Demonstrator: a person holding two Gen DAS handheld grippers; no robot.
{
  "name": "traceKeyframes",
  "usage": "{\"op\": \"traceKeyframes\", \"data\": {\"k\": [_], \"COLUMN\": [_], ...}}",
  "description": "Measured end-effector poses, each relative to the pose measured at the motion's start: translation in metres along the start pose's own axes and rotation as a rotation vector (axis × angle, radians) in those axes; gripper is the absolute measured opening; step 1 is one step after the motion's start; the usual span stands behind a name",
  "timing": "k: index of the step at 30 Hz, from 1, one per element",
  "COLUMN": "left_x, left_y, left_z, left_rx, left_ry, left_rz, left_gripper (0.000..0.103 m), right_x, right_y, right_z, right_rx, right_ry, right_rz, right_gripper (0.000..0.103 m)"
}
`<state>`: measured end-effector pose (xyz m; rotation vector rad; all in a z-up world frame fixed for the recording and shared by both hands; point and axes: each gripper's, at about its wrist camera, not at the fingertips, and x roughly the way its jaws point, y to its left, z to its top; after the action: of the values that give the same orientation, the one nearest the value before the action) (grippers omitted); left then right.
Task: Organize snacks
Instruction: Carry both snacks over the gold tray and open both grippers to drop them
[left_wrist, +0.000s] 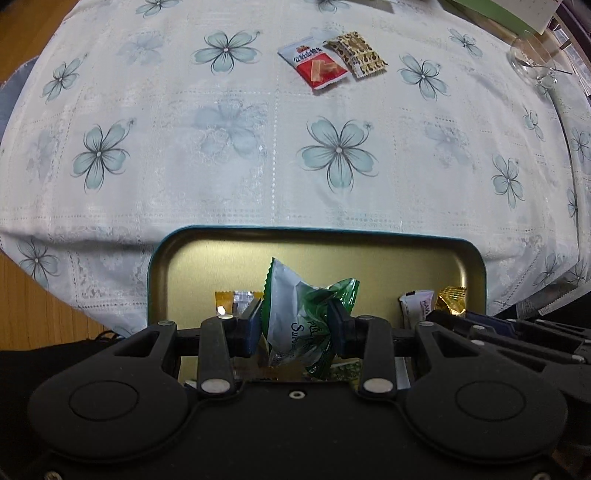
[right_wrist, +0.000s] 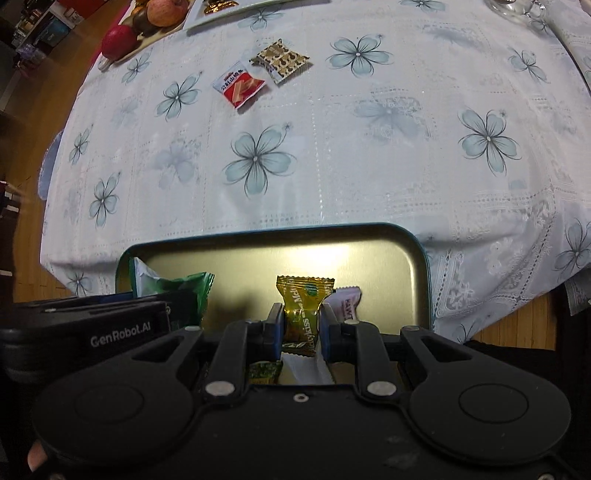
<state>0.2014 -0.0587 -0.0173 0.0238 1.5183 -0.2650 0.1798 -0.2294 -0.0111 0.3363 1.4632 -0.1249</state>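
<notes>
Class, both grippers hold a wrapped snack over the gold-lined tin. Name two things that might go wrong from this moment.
1. The left gripper pinches the green and white snack bag by crumpled film only; it may slip out and miss the teal-rimmed tin.
2. The right gripper, shut on the gold wrapped candy, sits close beside the left one, so they might collide over the tin.

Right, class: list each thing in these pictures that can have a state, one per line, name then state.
Left gripper: shut on the green packet, above the tin.
Right gripper: shut on the gold sweet, above the tin.
Tin: open, snacks inside.
Red packet: sealed, flat on the tablecloth.
Brown packet: sealed, flat, touching the red one.
Glass: upright, looks empty.
</notes>
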Motion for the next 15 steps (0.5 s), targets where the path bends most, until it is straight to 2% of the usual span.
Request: {"op": "traceKeyframes", "data": {"k": [5, 10, 12, 15], "left_x": [0.001, -0.002, -0.002, 0.002], "left_y": [0.0, 0.0, 0.003, 0.006], "left_z": [-0.001, -0.002, -0.002, -0.002], "left_rx": [-0.014, -0.024, -0.035, -0.047], "left_ry": [0.064, 0.07, 0.084, 0.111], "left_rz": [-0.027, 0.024, 0.02, 0.0], "left_gripper": [0.046, 0.046, 0.046, 0.047], "right_x": [-0.009, -0.013, -0.014, -0.012], "right_y": [0.01, 0.011, 0.012, 0.011], "right_z": [-0.007, -0.007, -0.007, -0.005], "right_rx": [-0.038, -0.024, -0.024, -0.017], "right_ry": [0.021, 0.025, 0.026, 0.038], "right_rz": [-0.016, -0.004, -0.001, 0.009], "right_gripper": [0.022, 0.035, 0.04, 0.041]}}
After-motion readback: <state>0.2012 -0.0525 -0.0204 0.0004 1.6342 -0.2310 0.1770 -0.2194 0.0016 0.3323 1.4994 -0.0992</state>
